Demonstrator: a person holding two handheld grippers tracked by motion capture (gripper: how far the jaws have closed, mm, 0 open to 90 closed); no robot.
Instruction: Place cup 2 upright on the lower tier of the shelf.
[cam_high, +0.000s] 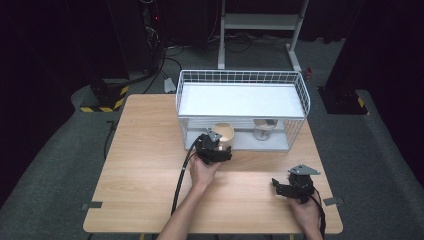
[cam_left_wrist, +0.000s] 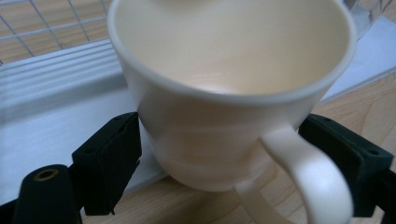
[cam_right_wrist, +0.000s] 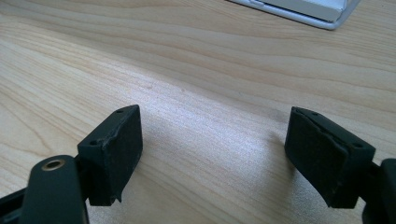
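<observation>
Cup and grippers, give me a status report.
Left gripper jaws around the cream cup at the wire rack. Right gripper open over bare table. Nothing blocking.

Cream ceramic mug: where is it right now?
High view: the cream ceramic mug stands at the front edge of the white wire rack, left of centre, between the left claw jaws, handle toward the person.

Black claw (cam_high: 220, 145) with grey plate, black cable.
</observation>
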